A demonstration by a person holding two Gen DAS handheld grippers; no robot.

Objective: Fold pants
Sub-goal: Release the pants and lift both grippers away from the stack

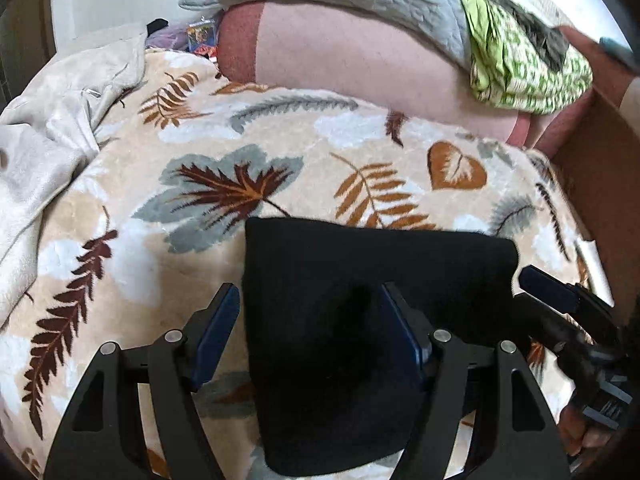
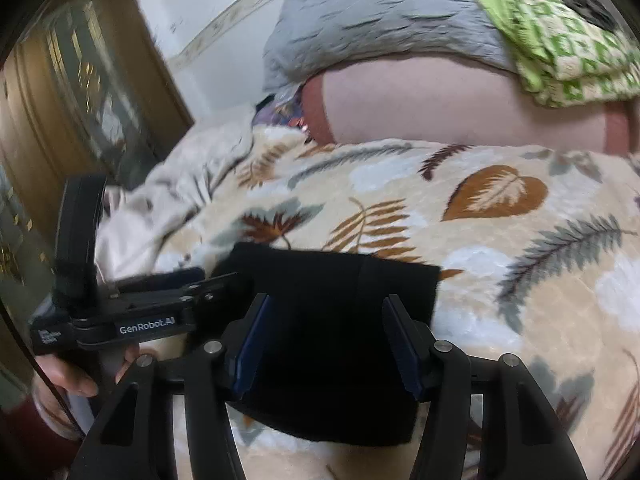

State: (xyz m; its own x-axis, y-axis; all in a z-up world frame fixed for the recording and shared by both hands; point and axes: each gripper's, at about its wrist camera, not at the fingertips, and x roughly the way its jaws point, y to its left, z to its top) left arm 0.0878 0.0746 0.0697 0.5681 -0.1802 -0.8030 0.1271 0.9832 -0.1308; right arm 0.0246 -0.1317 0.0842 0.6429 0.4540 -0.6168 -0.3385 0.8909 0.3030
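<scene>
I judge the fold close to done, so the step in hand is to settle and square the bundle without undoing it; I would keep both tools low, press down on the top layer rather than drag it, and lift straight up when I let go, since the plush blanket (image 1: 360, 140) under it looks likely to grip the cloth and pull a layer askew.

My left gripper (image 1: 310, 316) has its 2 fingers spread wide; the inner finger (image 1: 404, 332) lies over the dark cloth while the outer one sits just off its left edge, above the blanket; it pinches nothing. My right gripper (image 2: 326, 332) is likewise spread, both blue pads hanging over the cloth with a clear gap between them; whether they touch the fabric I cannot tell.

The pants (image 1: 360, 340) lie on the leaf-patterned blanket at the near edge of the bed, directly below both tools; they are black, folded into a compact, roughly rectangular block with a straight far edge and a rounded right corner; the right wrist view shows a faint vertical seam or layer line near the right end; no legs or waistband trail out; the black swallows most detail, so I cannot count the layers. Pillows (image 2: 400, 32) sit well apart at the head of the bed.
</scene>
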